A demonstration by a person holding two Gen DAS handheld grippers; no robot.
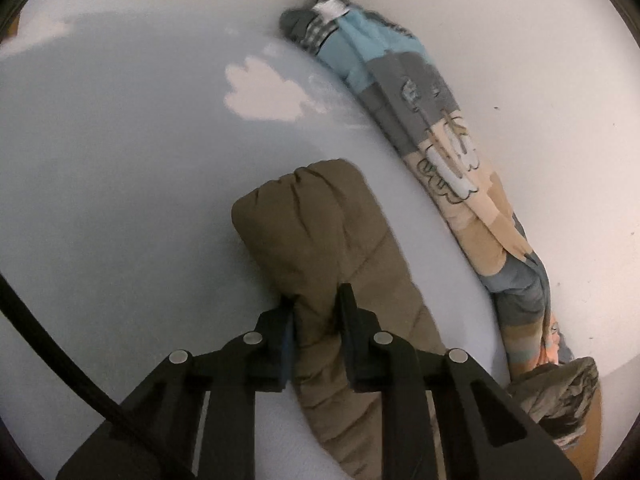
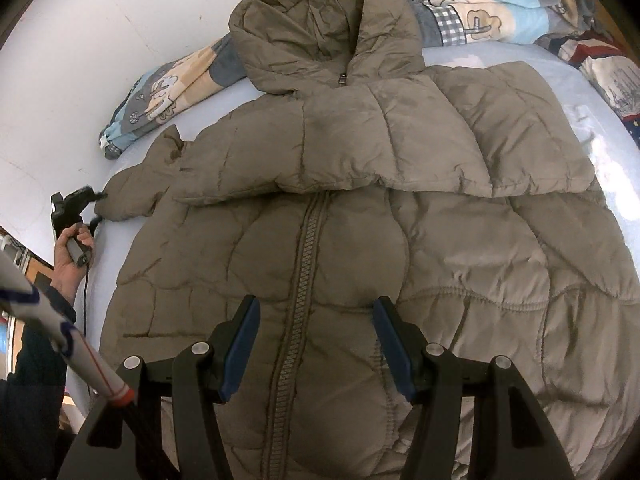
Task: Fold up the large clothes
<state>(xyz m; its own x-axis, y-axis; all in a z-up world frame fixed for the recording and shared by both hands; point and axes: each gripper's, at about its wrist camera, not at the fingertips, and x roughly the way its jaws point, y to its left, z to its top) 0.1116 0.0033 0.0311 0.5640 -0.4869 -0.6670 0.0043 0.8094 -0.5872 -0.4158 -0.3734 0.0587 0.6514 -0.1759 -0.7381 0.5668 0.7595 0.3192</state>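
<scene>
A large olive-brown puffer jacket (image 2: 360, 208) with a hood lies front-up on a pale blue bed sheet (image 2: 560, 92). Its right sleeve is folded across the chest. My left gripper (image 1: 316, 308) is shut on the cuff end of the other sleeve (image 1: 320, 232). The same gripper shows in the right wrist view (image 2: 94, 208) at the sleeve tip, at the bed's left edge. My right gripper (image 2: 316, 320) is open and empty above the jacket's lower front, its fingers astride the zipper (image 2: 304, 248).
A rolled patterned blanket (image 1: 448, 140) lies along the white wall (image 1: 560, 80), and shows behind the hood in the right wrist view (image 2: 472, 12). Another printed quilt (image 2: 608, 68) sits at the far right. A black cable (image 1: 48, 344) trails from the left gripper.
</scene>
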